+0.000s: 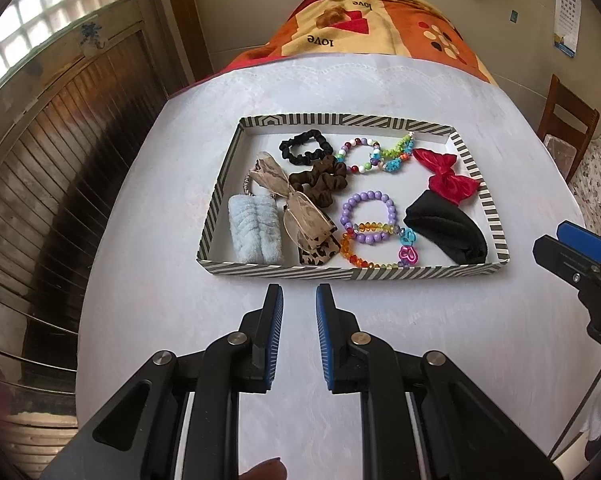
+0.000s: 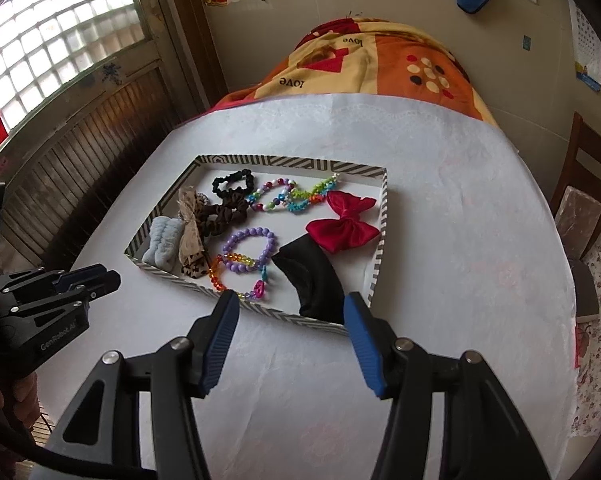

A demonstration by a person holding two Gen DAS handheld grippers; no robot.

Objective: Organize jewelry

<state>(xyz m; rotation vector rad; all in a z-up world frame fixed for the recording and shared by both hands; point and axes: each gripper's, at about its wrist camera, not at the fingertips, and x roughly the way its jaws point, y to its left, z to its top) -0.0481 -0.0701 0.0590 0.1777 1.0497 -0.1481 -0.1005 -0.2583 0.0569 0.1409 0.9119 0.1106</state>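
A striped shallow tray (image 1: 352,272) (image 2: 268,314) sits on the white table. It holds bead bracelets, among them a purple one (image 1: 366,216) (image 2: 252,248), a black scrunchie (image 1: 306,146), a brown scrunchie (image 1: 320,180), a red bow (image 1: 446,176) (image 2: 346,220), a black cloth piece (image 1: 446,226) (image 2: 314,276), a beige ribbon bow (image 1: 296,204) and a pale blue fluffy piece (image 1: 254,226). My left gripper (image 1: 299,296) is open with a narrow gap, empty, just before the tray's near edge. My right gripper (image 2: 290,304) is wide open, empty, over the tray's near right corner.
The white cloth (image 2: 440,240) covers the table; an orange patterned blanket (image 1: 380,28) lies beyond it. A wooden chair (image 1: 568,120) stands at the right. A wood-panelled wall and window (image 2: 60,40) are at the left.
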